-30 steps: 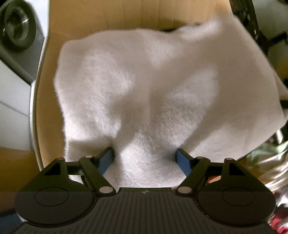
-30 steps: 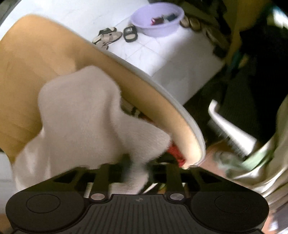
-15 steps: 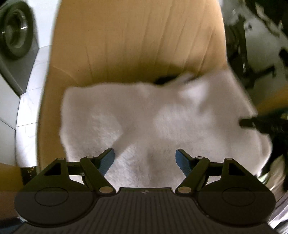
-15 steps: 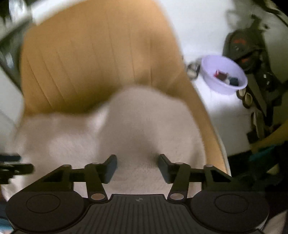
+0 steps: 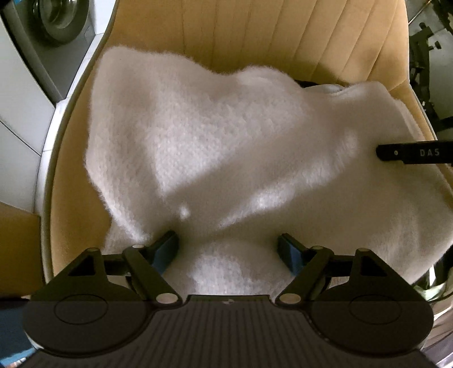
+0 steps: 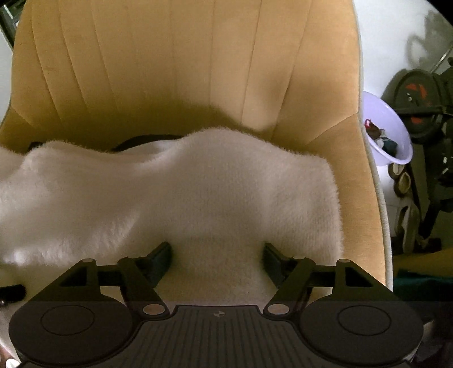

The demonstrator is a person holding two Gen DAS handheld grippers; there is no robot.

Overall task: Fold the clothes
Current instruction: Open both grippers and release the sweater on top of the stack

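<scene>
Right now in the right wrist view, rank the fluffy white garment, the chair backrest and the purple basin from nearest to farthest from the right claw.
1. Fluffy white garment: directly under the right claw, whose jaws are opening, fabric between them.
2. Chair backrest: behind the garment, straight ahead.
3. Purple basin: on the floor, off to the right beyond the chair's edge.

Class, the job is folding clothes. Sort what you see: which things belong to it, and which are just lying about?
Belongs to the job:
white fluffy garment
left tongs, opening
right tongs, opening
tan chair

Lying about:
lilac basin
washing machine
sandals
</scene>
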